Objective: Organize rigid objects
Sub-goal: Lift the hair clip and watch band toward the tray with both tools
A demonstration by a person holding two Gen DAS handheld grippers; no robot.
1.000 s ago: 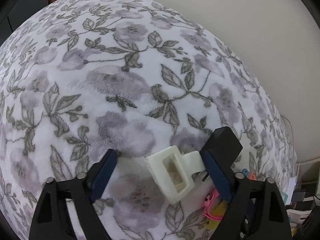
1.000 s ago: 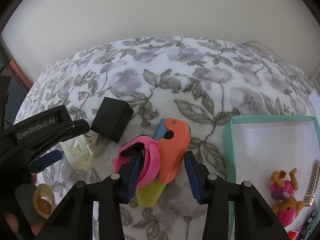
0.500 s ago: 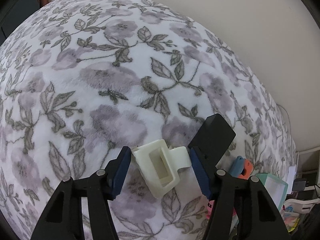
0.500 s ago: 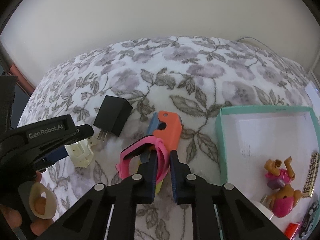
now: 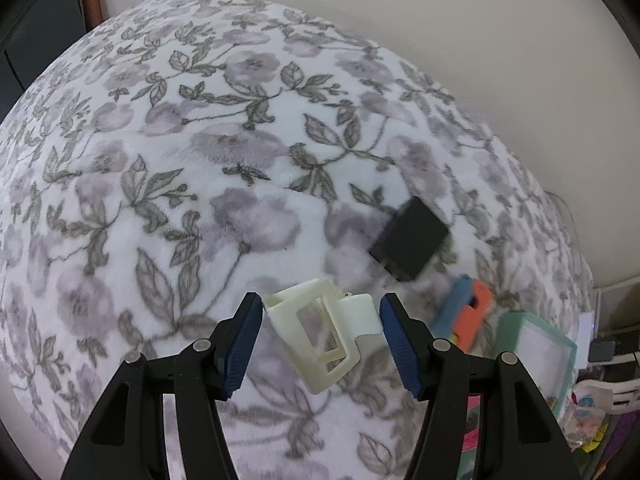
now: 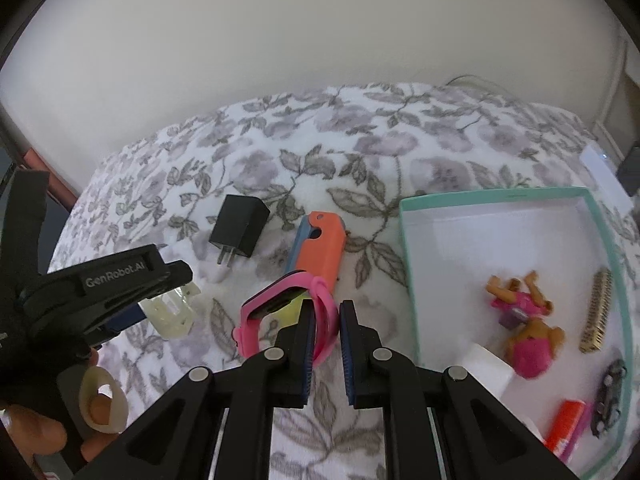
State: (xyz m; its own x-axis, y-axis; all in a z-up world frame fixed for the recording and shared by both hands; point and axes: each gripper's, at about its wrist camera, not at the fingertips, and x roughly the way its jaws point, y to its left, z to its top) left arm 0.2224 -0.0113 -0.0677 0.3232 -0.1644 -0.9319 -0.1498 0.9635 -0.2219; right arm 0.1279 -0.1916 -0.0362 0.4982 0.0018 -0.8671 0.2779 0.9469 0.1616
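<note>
My left gripper (image 5: 321, 322) pinches a cream hair clip (image 5: 320, 336) between its blue pads, just above the floral blanket (image 5: 160, 160). My right gripper (image 6: 325, 330) is nearly closed on a pink strap (image 6: 326, 312). Beyond it lie an orange case (image 6: 322, 246) and black charger (image 6: 240, 226); a teal box (image 6: 404, 240) sits right.
</note>
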